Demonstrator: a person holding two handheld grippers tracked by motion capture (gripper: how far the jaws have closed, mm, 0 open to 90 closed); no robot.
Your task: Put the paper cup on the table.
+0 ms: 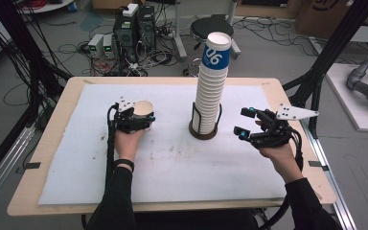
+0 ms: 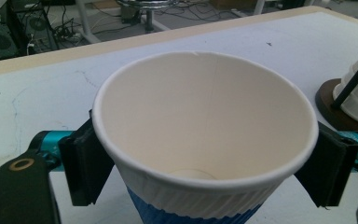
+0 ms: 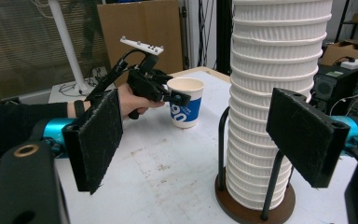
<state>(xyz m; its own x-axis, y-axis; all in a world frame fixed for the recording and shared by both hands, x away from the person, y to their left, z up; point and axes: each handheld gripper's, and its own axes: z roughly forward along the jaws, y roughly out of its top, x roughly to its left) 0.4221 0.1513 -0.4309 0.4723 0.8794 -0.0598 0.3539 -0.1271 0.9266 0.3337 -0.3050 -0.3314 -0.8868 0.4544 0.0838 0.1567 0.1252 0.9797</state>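
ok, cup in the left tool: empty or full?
Empty. The left gripper view looks straight into the cup and shows its bare bottom; the left tool clamps both sides.

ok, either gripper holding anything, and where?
Left gripper holds a paper cup, jaws on opposite sides just below its rim. Right gripper is open, empty.

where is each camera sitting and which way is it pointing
High view: fixed above the person's side, looking forward and down on the table; both forearms, the left gripper and the right gripper show.
Left gripper view: rides the left gripper, looking along its jaws into the paper cup clamped between them.
Right gripper view: rides the right gripper, open jaws facing the cup stack; the other hand shows beyond.
Shared: the held cup and the stack appear in the high view and the right gripper view.
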